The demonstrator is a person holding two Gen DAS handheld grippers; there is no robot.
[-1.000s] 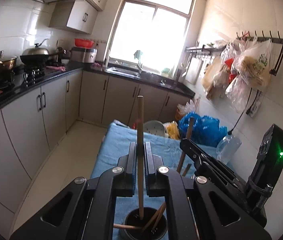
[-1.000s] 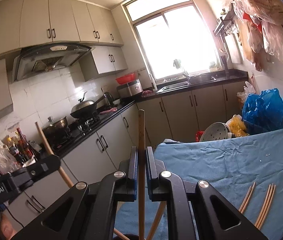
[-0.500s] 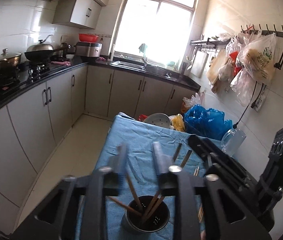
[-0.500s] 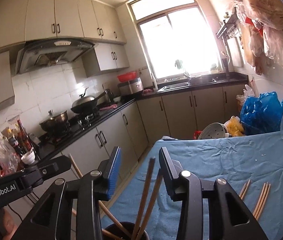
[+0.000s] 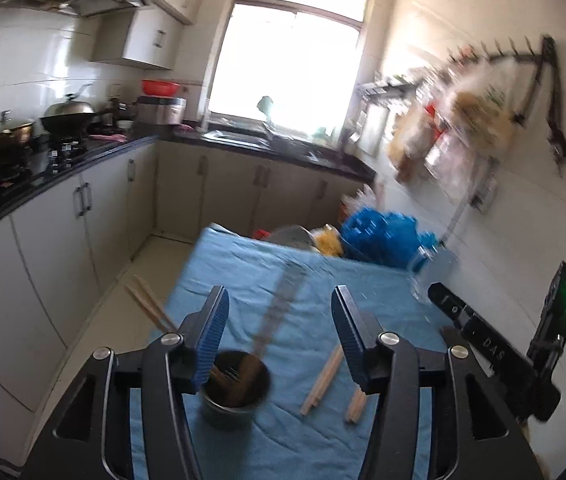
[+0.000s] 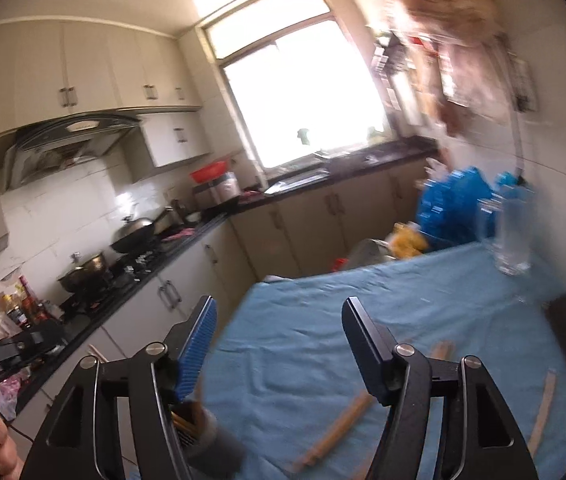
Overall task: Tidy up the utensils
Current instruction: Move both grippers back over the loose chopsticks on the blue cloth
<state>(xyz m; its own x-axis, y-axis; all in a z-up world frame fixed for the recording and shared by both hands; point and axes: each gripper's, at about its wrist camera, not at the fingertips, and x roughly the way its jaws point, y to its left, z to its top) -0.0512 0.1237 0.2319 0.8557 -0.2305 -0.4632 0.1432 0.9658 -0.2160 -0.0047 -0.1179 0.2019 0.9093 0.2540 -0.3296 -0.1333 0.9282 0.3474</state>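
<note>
A: How do the grippers stand?

B: The left gripper (image 5: pixel 279 320) has its jaws well apart with nothing between the blue ribbed pads (image 5: pixel 212 334); they have just been opening. The right gripper (image 6: pixel 279 332) is the same: jaws spread, just opened further, pads bare.

A: And the chopsticks?

B: Several stand in the dark holder cup (image 5: pixel 236 390), on the blue cloth (image 5: pixel 243 264) just below the left gripper's left finger. Two of them lean out to the left (image 5: pixel 149 304); another, blurred, slants up to the right. In the right wrist view the cup (image 6: pixel 207 436) sits at the near left, partly hidden behind that gripper's left finger.

A: Any still loose?

B: Yes. Loose chopsticks (image 5: pixel 323 378) lie flat on the cloth right of the cup, under the left gripper's right finger. The right wrist view shows a pair (image 6: pixel 339 428) between its fingers and one more (image 6: pixel 543 408) at the near right.

A: Anything readable?

B: The other gripper's black body (image 5: pixel 483 344), at the right of the left wrist view, carries letters that look like "DAS". The rest is too blurred.

A: Farther out?

B: A clear glass (image 6: pixel 515 236) at the far right of the cloth, with blue plastic bags (image 6: pixel 455 204) behind it.
</note>
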